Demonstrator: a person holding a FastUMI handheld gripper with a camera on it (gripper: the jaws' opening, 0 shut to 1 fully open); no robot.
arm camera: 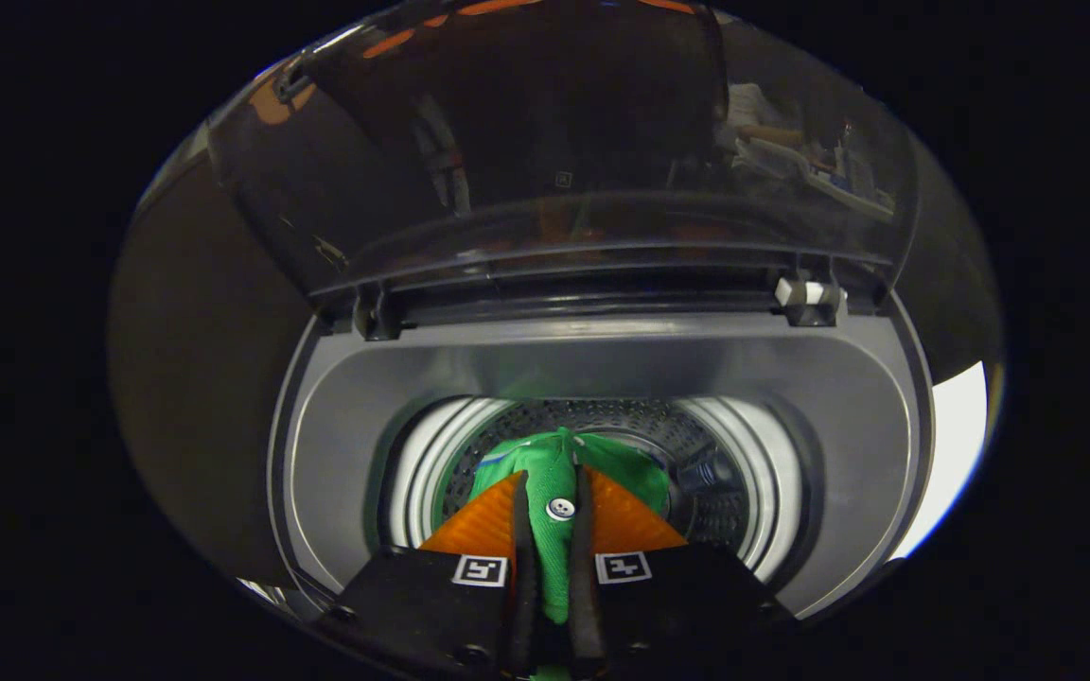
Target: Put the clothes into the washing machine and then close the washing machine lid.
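Observation:
My gripper (550, 506) is shut on a green garment (554, 473) with a white button, pinched between both fingers. The cloth hangs over the round mouth of the washing machine drum (696, 454), whose perforated wall shows behind it. The garment's free end droops into the drum just beyond the fingertips. The dark see-through lid (554, 161) stands raised on its hinges behind the opening, tilted back.
The grey top deck (337, 426) of the washer rings the drum opening. Two lid hinges (377, 317) sit at the back of the deck, left and right. A pale surface (957, 445) shows to the right of the machine.

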